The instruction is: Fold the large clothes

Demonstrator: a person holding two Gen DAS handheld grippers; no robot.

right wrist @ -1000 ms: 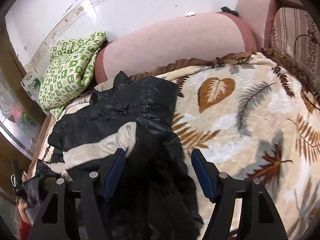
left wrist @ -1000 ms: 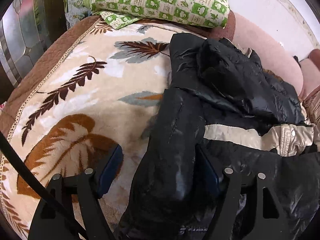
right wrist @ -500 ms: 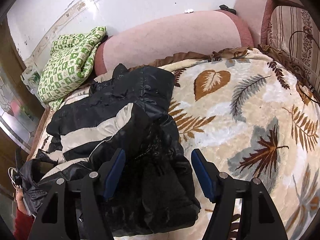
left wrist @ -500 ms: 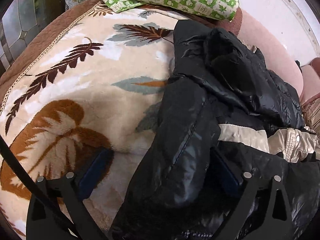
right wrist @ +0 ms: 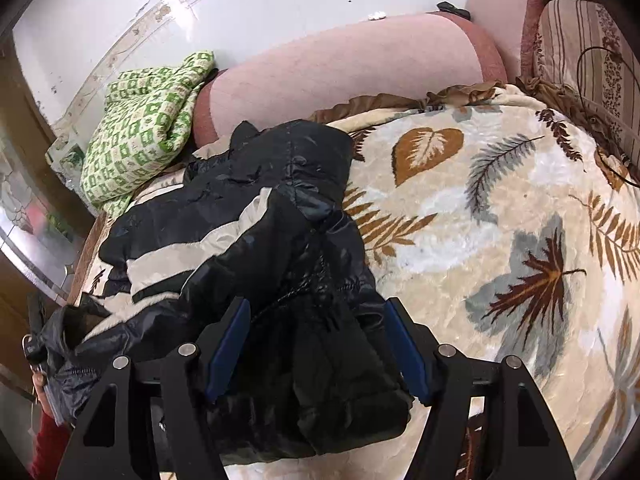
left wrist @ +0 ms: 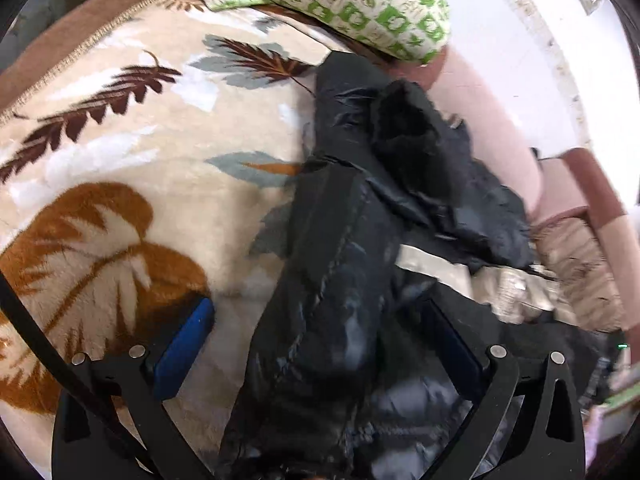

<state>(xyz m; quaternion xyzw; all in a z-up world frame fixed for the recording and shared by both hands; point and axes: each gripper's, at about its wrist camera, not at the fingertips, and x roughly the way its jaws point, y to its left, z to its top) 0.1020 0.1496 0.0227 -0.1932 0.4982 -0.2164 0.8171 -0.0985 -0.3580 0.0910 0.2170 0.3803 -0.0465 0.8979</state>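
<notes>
We are seeing left gripper jaws spread wider than second ago, glossy black puffer jacket sleeve lying loose between. Right gripper unchanged, half-open, straddling crumpled quilted fold, grip unclear. Jacket lying on plush leaf-print blanket.

- Black jacket: lower end cut off by the bottom edge in the left wrist view; whole frame motion-blurred.
- Right wrist view: jacket's left part runs behind the gripper mount.
- Red sleeve: mostly out of frame.
</notes>
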